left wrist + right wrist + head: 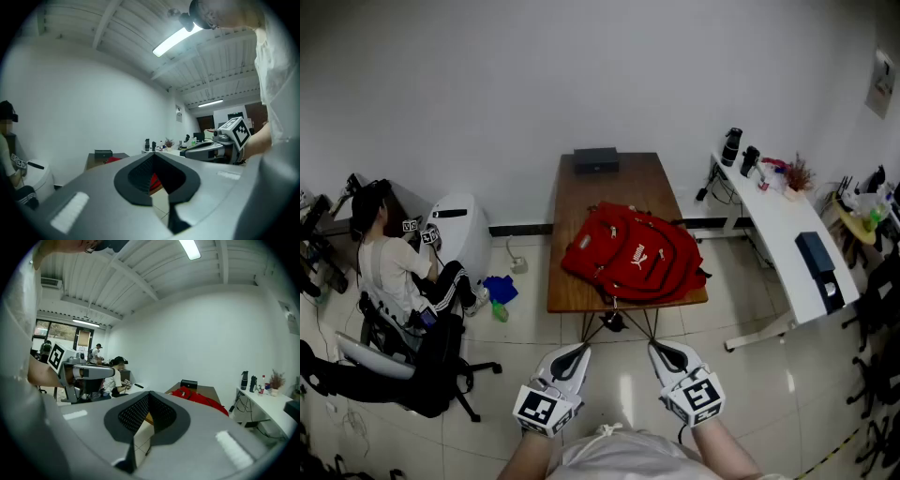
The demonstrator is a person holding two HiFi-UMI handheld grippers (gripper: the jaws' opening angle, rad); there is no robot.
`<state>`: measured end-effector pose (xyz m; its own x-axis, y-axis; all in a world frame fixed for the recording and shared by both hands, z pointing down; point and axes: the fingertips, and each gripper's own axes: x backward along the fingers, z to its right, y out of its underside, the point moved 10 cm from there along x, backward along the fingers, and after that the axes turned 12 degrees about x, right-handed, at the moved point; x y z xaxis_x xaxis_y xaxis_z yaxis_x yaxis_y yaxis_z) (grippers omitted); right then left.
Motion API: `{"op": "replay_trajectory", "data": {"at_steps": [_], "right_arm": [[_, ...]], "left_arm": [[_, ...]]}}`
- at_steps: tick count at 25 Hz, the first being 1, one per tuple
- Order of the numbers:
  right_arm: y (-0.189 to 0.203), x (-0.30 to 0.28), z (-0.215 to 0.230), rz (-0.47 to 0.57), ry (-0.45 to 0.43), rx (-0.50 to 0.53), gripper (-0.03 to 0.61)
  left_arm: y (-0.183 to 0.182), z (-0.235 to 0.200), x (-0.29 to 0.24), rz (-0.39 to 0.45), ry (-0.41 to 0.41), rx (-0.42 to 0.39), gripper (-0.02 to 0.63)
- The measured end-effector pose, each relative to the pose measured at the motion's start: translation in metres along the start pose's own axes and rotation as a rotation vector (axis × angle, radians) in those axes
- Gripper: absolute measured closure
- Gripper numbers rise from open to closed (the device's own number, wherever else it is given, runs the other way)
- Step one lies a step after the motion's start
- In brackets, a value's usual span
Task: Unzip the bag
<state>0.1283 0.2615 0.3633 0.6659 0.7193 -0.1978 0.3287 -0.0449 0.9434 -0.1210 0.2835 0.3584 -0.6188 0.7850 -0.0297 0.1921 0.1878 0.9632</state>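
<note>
Approach step, unzipping not begun: left gripper (pixel 579 351) and right gripper (pixel 658 349) were both held low in front of the person, jaws closed tip to tip and gripping nothing. The red bag (pixel 633 251) lay flat on the wooden table (pixel 595 202), straight ahead and well apart from both grippers, and it looked zipped up. The next move, as I judged it, called for closing in on the table, opening the jaws, steadying the bag with one gripper and pinching a zip pull with the other; the pull was too small to make out.
</note>
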Motion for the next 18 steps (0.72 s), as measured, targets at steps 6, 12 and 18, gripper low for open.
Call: {"op": "replay_trajectory", "data": {"at_steps": [6, 12, 18], "right_arm": [[-0.006, -0.032, -0.008, -0.010, -0.003, 0.006, 0.572], [0.005, -0.064, 0.013, -0.020, -0.014, -0.009, 0.572], [0.011, -0.119, 0.063, -0.031, -0.043, -0.034, 0.572]], "left_arm": [[0.003, -0.037, 0.011, -0.015, -0.023, 0.009, 0.609], [0.010, -0.065, -0.005, -0.040, -0.054, 0.033, 0.609], [0.007, -0.106, -0.059, -0.072, -0.091, 0.037, 0.609]]}}
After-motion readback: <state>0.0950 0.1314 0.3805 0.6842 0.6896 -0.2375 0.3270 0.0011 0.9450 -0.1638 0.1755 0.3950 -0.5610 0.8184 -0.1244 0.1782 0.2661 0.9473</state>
